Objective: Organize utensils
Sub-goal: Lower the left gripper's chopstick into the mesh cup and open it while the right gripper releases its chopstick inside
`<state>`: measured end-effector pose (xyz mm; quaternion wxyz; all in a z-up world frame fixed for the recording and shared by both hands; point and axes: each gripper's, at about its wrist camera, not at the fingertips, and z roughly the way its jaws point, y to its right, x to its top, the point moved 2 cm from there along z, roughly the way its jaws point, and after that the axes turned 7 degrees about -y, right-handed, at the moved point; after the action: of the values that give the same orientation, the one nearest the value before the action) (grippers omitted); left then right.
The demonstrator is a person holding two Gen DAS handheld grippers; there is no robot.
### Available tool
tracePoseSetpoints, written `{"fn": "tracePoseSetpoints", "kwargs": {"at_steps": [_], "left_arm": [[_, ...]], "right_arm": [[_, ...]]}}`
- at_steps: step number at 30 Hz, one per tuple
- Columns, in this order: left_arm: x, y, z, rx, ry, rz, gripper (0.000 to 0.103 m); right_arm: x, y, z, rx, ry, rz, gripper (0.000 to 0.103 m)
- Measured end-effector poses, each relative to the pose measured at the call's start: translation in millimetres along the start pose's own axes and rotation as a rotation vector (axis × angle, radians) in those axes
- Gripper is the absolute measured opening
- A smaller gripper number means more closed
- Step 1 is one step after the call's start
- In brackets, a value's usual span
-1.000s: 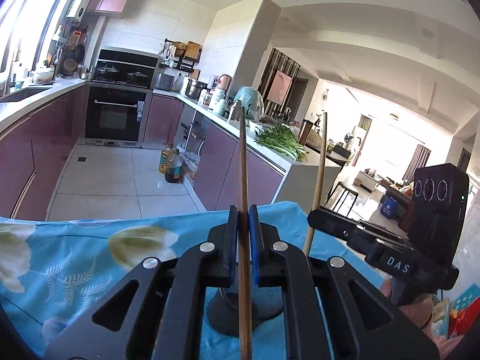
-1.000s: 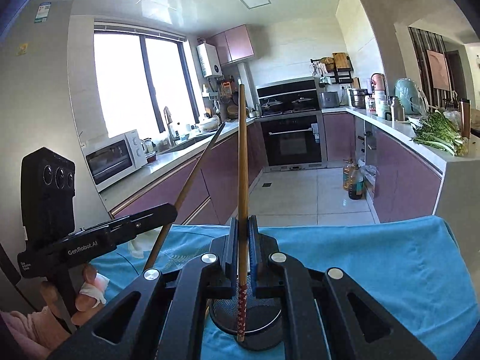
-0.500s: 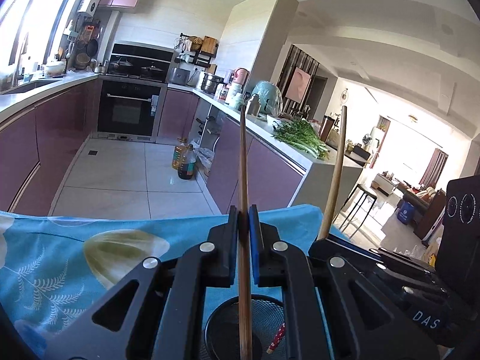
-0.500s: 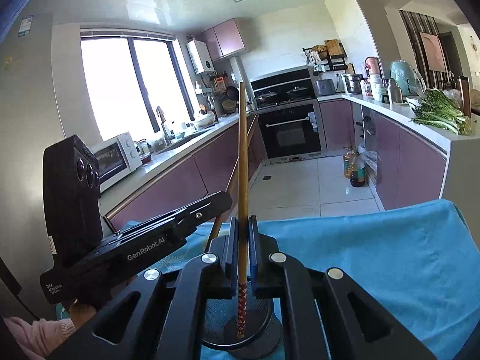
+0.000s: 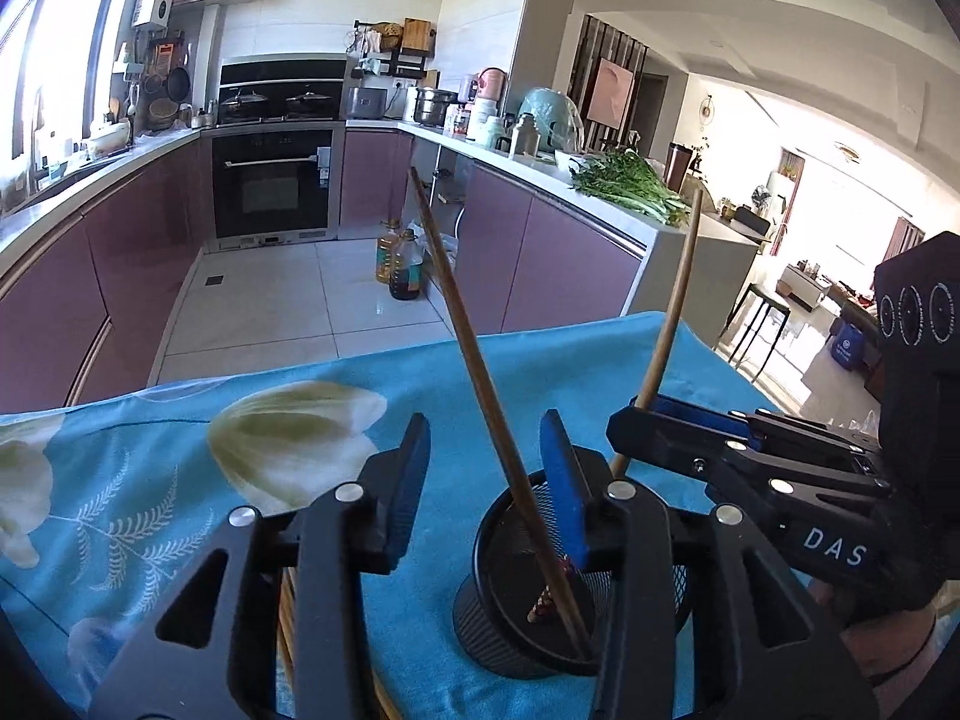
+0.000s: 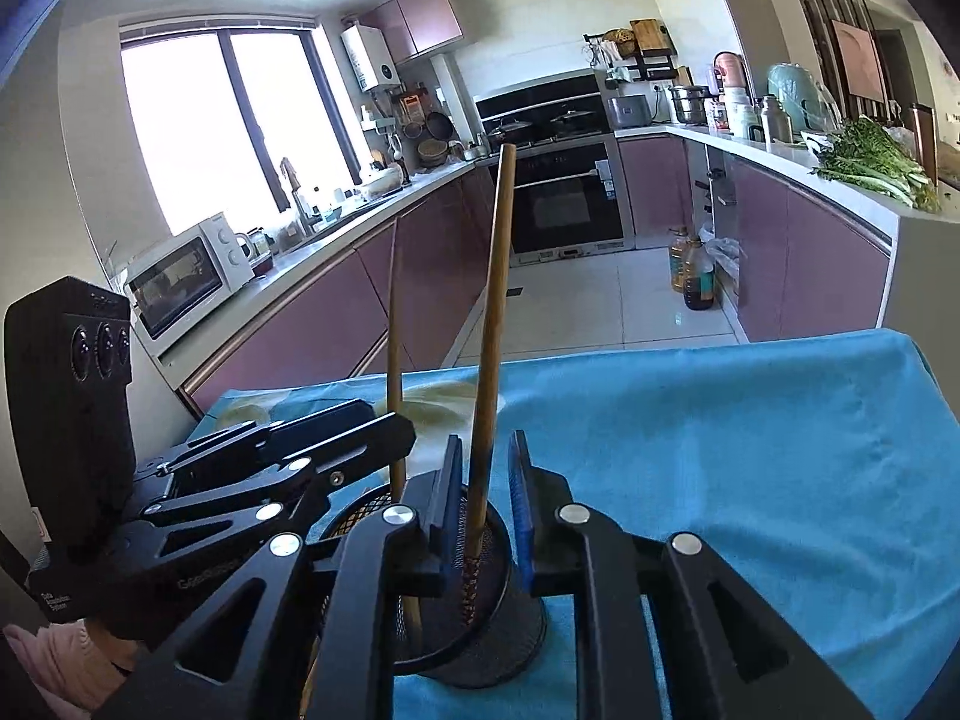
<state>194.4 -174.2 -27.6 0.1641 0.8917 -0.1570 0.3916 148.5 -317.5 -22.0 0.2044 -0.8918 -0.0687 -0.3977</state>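
Both chopsticks lean in the mesh cup (image 5: 528, 588), low centre; left gripper (image 5: 486, 480) and right gripper (image 6: 486, 504) jaws apart, straddling them.

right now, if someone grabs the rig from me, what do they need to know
Left gripper: open, with the dark chopstick leaning free in the black mesh holder.
Right gripper: open around the second chopstick, which stands in the same holder.
Done: two chopsticks in the holder.
Left: loose chopsticks lie on the blue cloth under the left gripper; back both grippers off, then probably fetch those.
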Motion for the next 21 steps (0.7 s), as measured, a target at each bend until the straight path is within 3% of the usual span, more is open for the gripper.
{"fn": "tracePoseSetpoints", "kwargs": {"at_steps": [6, 9, 10, 21], "left_arm": [[-11, -22, -28, 0.012, 0.016, -0.006, 0.038], [-16, -32, -37, 0.016, 0.021, -0.016, 0.040], [-18, -34, -42, 0.015, 0.021, -0.017, 0.043], [-48, -59, -63, 0.040, -0.008, 0.020, 0.048]], "right_arm": [[1, -9, 4, -0.007, -0.008, -0.028, 0.022], [3, -15, 6, -0.001, -0.015, -0.052, 0.007], [4, -17, 5, 0.001, -0.016, -0.054, 0.006], [15, -13, 4, -0.006, -0.073, -0.030, 0.009]]}}
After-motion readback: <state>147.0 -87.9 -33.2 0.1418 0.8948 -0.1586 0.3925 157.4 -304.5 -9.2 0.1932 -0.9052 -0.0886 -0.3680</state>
